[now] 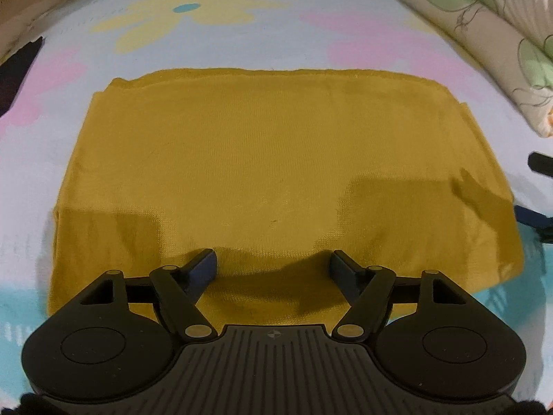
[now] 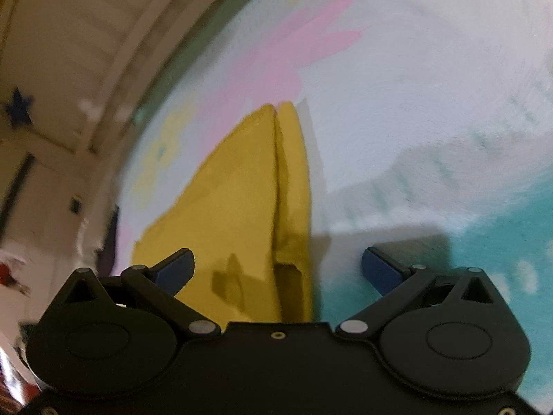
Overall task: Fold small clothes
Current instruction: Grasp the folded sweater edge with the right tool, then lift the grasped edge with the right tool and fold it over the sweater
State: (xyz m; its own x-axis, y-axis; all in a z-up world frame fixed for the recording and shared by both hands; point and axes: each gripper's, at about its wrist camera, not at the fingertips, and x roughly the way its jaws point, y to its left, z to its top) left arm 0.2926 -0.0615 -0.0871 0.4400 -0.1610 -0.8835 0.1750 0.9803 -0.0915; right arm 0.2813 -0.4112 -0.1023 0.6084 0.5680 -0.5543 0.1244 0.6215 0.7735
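Note:
A mustard-yellow knit garment (image 1: 262,166) lies folded into a flat rectangle on a bed sheet (image 1: 262,45) with pastel flowers. My left gripper (image 1: 273,269) is open and empty, hovering over the garment's near edge. My right gripper (image 2: 276,269) is open and empty, tilted, over the garment's right edge (image 2: 242,207), where the stacked folded layers show. Parts of the right gripper (image 1: 539,166) show at the right edge of the left wrist view.
A folded floral quilt (image 1: 484,34) lies at the back right of the bed. A dark cloth (image 1: 17,69) sits at the left edge. A wooden headboard or wall panel (image 2: 69,52) runs along the far side.

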